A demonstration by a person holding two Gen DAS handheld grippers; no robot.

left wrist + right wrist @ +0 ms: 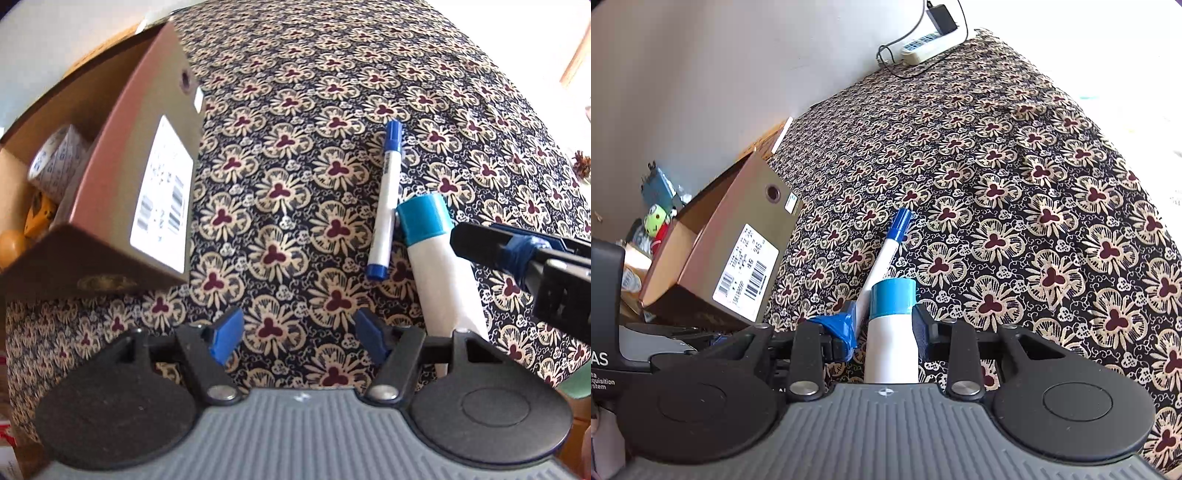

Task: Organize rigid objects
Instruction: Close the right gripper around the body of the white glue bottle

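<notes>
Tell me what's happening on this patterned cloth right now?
A person is tidying loose items into the cardboard box, which already holds a tape roll. The right tool has its fingers on either side of a white tube with a blue cap lying on the floral cloth; whether it grips firmly is unclear. A blue marker lies beside the tube. The left tool is open and holds nothing.

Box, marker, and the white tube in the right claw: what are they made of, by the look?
Box: brown cardboard, matte, with folded edges and a stuck-on printed paper label. Marker: likely plastic, smooth white barrel with a slight sheen and a blue cap. White tube: probably plastic, smooth matte body with a glossier teal cap; a paper wrap can't be ruled out. The right claw brackets it; contact looks likely.
</notes>
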